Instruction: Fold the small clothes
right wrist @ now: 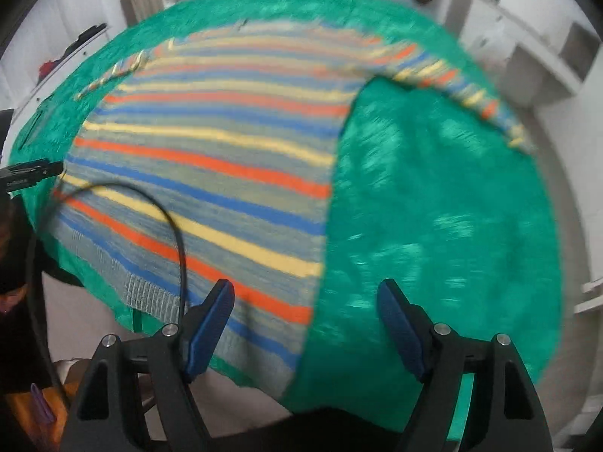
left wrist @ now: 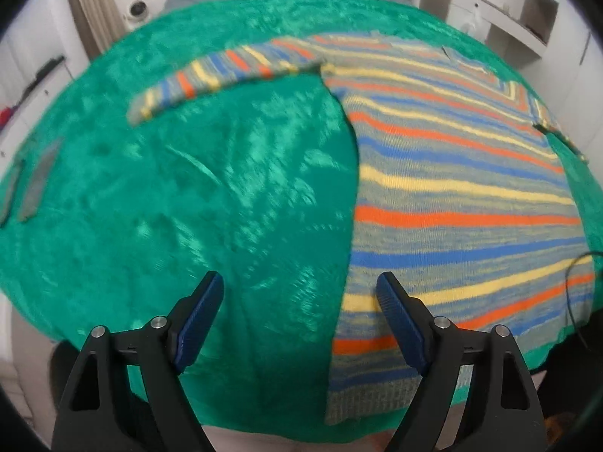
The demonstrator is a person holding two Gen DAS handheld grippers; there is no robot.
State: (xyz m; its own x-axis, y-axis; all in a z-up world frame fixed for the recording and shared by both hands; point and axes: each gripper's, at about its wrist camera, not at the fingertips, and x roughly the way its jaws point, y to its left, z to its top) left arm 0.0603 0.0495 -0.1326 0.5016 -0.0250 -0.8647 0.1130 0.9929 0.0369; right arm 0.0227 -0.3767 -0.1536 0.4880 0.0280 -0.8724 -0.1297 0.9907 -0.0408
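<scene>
A striped sweater is being presented flat on a green plush blanket, which is covering the bed; the hem is lying at the near edge and both sleeves are being held out at the far end, the left sleeve reaching far left and the right sleeve reaching far right. The left gripper is being held wide open and empty above the sweater's near-left hem area, and the right gripper is likewise being held wide open and empty above the near-right hem corner. A black cable is being draped across the near-left part of the garment. Three risks are being judged likely: the plush pile being pinched together with the knit, so that the blanket is being lifted during a fold; the cable being snagged under a folded layer; and uneven grips producing a skewed fold line. Both views are being blurred, so exact contact cannot be confirmed.
</scene>
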